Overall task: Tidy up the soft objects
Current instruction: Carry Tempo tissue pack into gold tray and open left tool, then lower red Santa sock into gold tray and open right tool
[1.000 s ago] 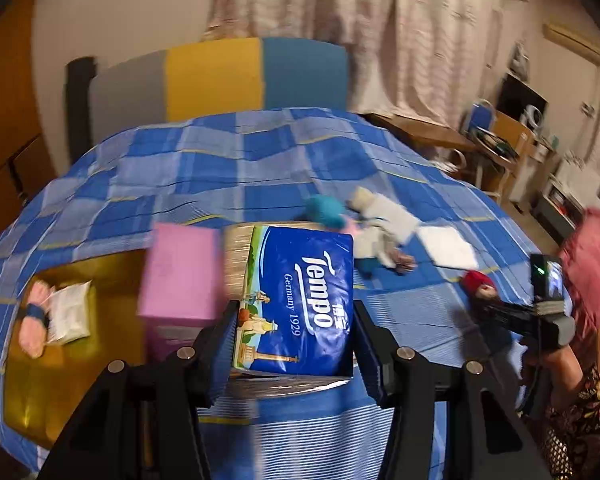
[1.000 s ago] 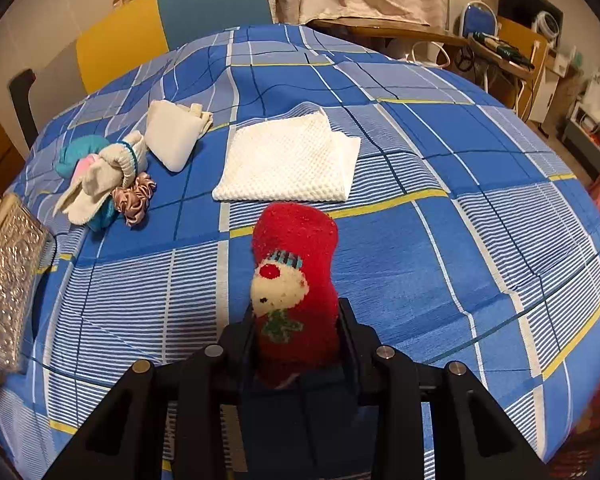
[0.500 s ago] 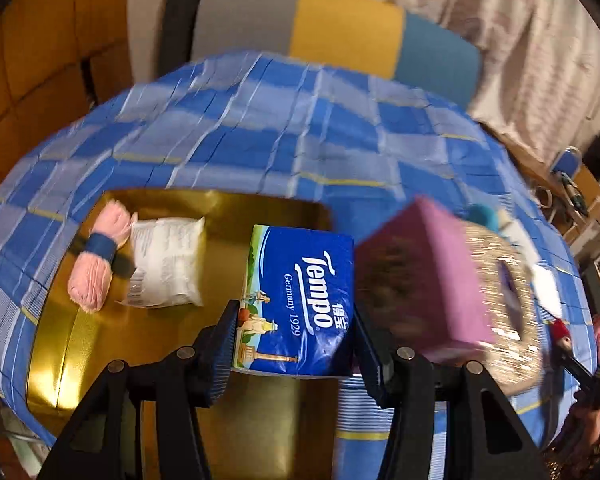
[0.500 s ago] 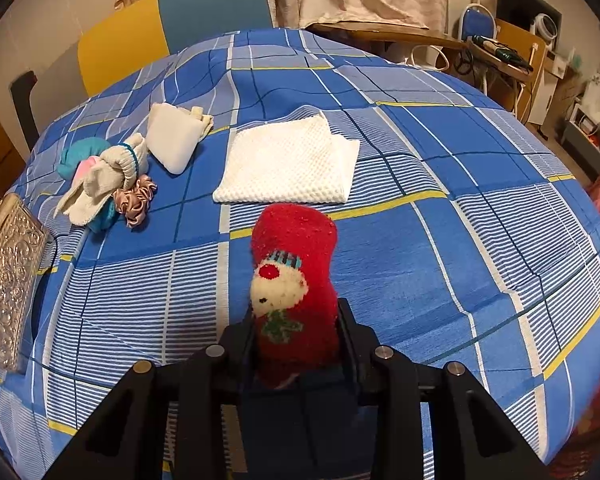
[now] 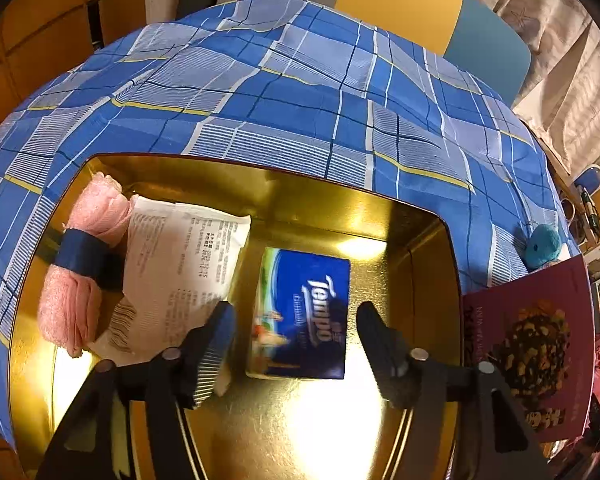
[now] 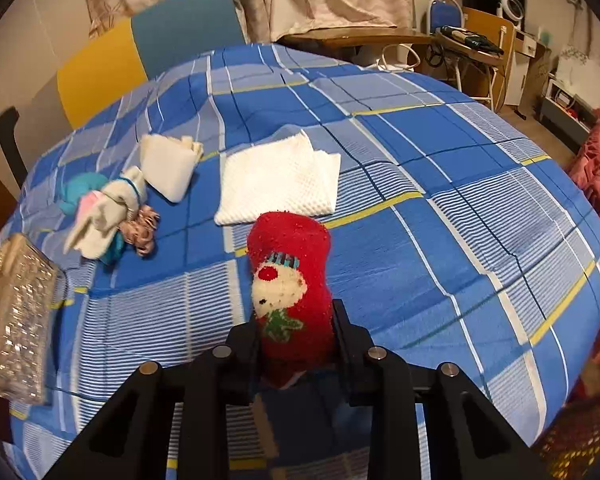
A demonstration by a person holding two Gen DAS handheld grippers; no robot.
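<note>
A blue plaid cloth (image 5: 308, 92) covers the table, with a yellow-and-blue chair back (image 5: 432, 12) behind it and pale curtains at the far right. In the left wrist view, a gold tin (image 5: 416, 248) sits on the cloth. Inside it, at the left, lies a pink rolled cloth (image 5: 80, 264) bound with a dark blue band, and a white packet (image 5: 184, 272) with printed text rests against it. A blue Tempo tissue pack (image 5: 304, 312) lies flat on the tin's floor, near the middle. The left gripper (image 5: 294, 320) hangs over it with its jaws spread wide, one finger on each side of the pack and neither touching it. A maroon box (image 5: 540, 344) stands at the tin's right edge, and a teal plush (image 5: 544, 244) shows beyond it.

In the right wrist view, the same cloth (image 6: 440, 208) stretches toward a cluttered desk and chair in the background. The right gripper (image 6: 296, 332) is clamped on a red fuzzy sock (image 6: 292, 272) with a reindeer face, which sticks up between the fingers above the cloth. Just beyond it lies a folded white towel (image 6: 276, 180). To the left sit a cream folded cloth (image 6: 168, 164), a small heap of socks (image 6: 104, 212) with a pink scrunchie (image 6: 144, 228) beside it, and a glittery box (image 6: 12, 316) at the left edge.
</note>
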